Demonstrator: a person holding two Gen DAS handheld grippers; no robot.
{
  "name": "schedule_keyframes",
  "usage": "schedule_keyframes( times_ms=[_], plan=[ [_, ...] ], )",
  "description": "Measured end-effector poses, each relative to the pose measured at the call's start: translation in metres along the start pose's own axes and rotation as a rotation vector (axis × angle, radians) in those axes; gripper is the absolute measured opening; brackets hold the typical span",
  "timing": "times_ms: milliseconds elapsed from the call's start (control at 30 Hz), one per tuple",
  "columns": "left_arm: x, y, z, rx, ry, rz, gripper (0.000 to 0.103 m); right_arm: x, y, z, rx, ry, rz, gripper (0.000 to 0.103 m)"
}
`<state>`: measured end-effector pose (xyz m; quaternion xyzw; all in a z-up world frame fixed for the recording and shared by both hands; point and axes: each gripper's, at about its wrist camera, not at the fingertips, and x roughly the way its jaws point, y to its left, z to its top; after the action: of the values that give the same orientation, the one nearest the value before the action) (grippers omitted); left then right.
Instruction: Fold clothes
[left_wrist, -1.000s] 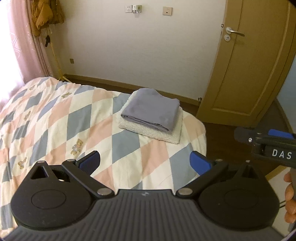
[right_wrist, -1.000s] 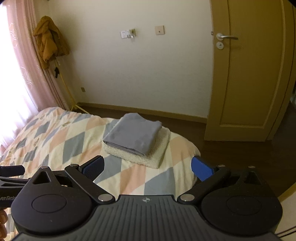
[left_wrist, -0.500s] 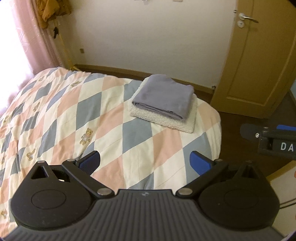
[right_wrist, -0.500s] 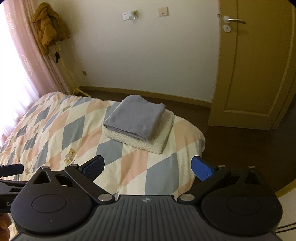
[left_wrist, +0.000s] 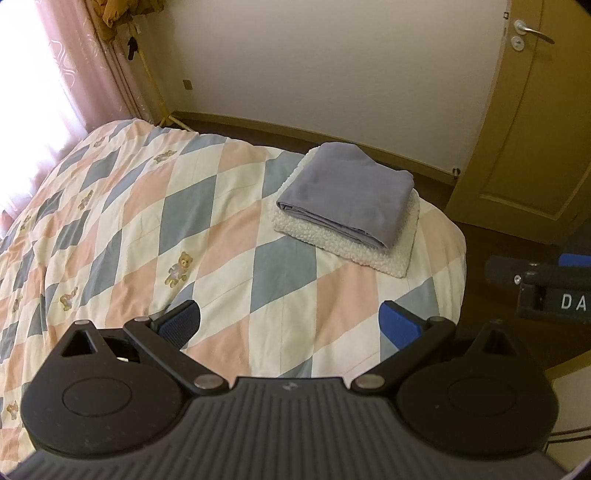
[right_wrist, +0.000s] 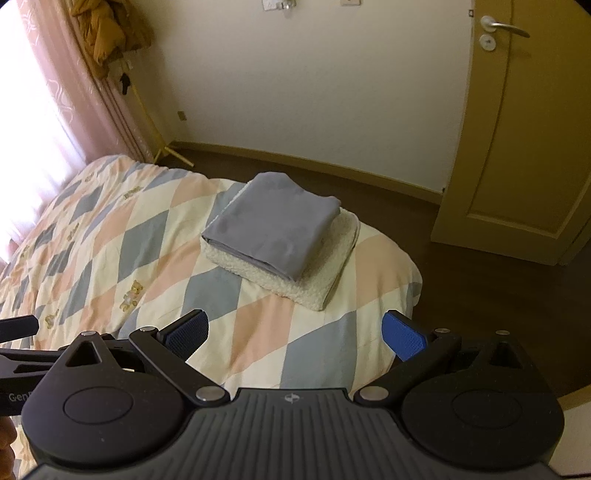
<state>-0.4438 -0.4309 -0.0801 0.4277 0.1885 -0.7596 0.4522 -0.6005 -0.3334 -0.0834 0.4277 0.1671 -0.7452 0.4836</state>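
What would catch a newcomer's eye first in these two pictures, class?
First, the folded grey garment lying on a folded white fleece, stacked near the far right corner of the bed. Next, the diamond-patterned quilt with small teddy bears, spread over the whole bed. In the foreground, the left gripper and the right gripper hang open above the quilt, holding nothing.

Each wrist view is taken from above the bed's near edge, directed obliquely downward along the fingers toward the far corner. The bed (left_wrist: 229, 236) (right_wrist: 155, 251), wall and door (left_wrist: 535, 122) (right_wrist: 524, 122) are shared by both views.
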Motion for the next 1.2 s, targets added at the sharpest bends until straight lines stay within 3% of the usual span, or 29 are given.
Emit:
schedule_keyframes(
  times_ms=[1200],
  plan=[
    [0.109, -0.051, 0.108, -0.097, 0.109, 0.107, 0.102, 0.129, -0.054, 0.112, -0.184, 0.135, 0.079, 0.103]
  ],
)
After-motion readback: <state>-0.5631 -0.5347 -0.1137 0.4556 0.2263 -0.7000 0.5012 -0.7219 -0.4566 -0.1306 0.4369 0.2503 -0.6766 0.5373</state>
